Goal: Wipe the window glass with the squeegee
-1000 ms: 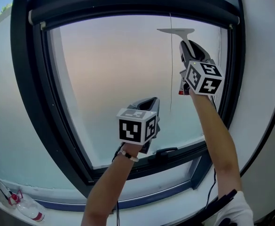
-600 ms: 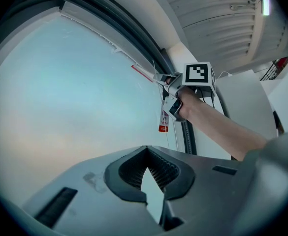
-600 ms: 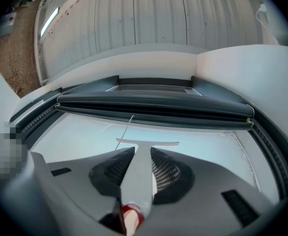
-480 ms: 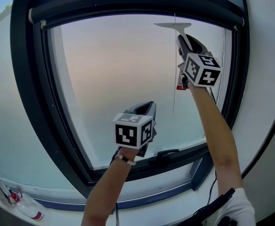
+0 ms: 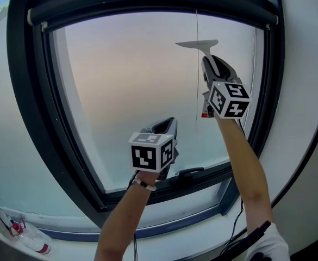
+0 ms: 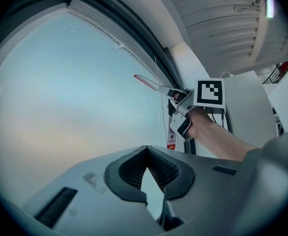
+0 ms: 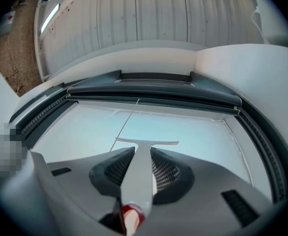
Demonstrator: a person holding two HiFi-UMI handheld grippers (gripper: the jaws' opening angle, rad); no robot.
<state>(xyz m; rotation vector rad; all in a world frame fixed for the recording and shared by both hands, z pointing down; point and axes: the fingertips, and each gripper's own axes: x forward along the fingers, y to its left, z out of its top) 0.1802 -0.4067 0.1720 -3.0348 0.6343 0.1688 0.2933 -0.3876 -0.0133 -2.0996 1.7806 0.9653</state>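
1. A dark-framed window (image 5: 36, 118) set in a pale wall fills the head view; its glass (image 5: 126, 91) looks hazy, and a thin cord (image 5: 197, 91) hangs in front of the right part of the pane; a plastic bottle (image 5: 33, 239) lies on the sill at lower left, well away from the work.
2. The right gripper (image 5: 212, 64) is raised high on the right side of the pane; its jaws are clamped on the handle of the squeegee (image 5: 198, 44), which runs up between the pads so the blade crosses the top like a T.
3. The blade lies level just below the top frame, beside the cord; that seems chosen so a pull downward would clear a full strip; whether the rubber edge actually touches the glass cannot be told.
4. The left gripper (image 5: 167, 125) hangs low near the middle of the pane, above the window handle (image 5: 190, 173); its jaws meet at the tips with nothing between them; it looks parked out of the squeegee's path.
5. The risk, as I judge it, is the blade catching the cord.
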